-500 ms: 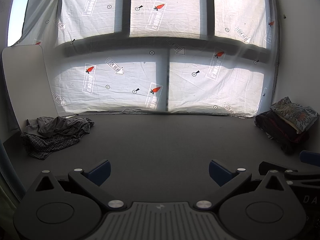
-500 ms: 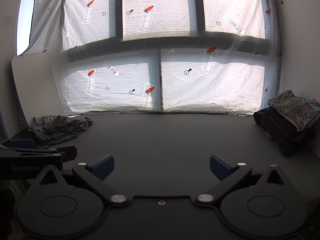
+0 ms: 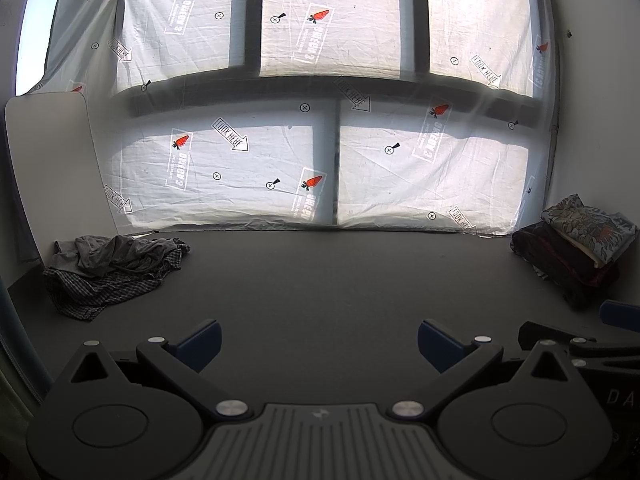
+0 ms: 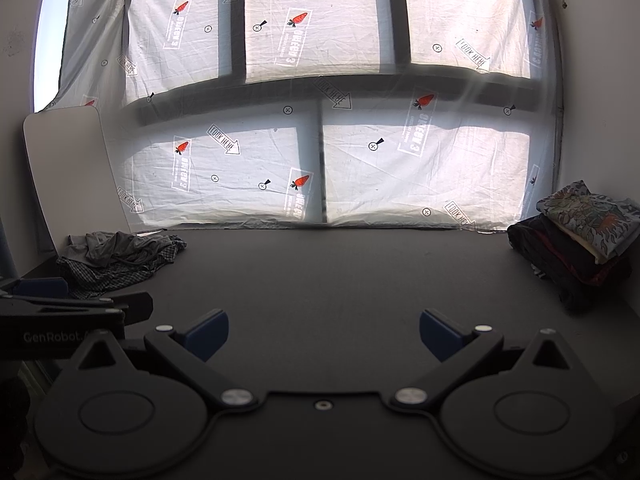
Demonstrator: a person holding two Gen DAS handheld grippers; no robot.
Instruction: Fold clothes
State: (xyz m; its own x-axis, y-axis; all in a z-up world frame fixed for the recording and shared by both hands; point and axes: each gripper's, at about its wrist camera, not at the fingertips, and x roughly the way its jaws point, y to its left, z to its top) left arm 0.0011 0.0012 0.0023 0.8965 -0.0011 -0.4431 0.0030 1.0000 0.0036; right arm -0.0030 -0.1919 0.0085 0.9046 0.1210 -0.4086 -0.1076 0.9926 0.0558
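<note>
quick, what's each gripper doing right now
left gripper: open, holding nothing
right gripper: open, holding nothing

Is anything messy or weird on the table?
Yes, one thing. A crumpled heap of clothes lies bunched at the table's far left corner, a grey piece tangled on a checked one. The stack of folded clothes on the far right is neat. Both grippers are open and hold nothing.
</note>
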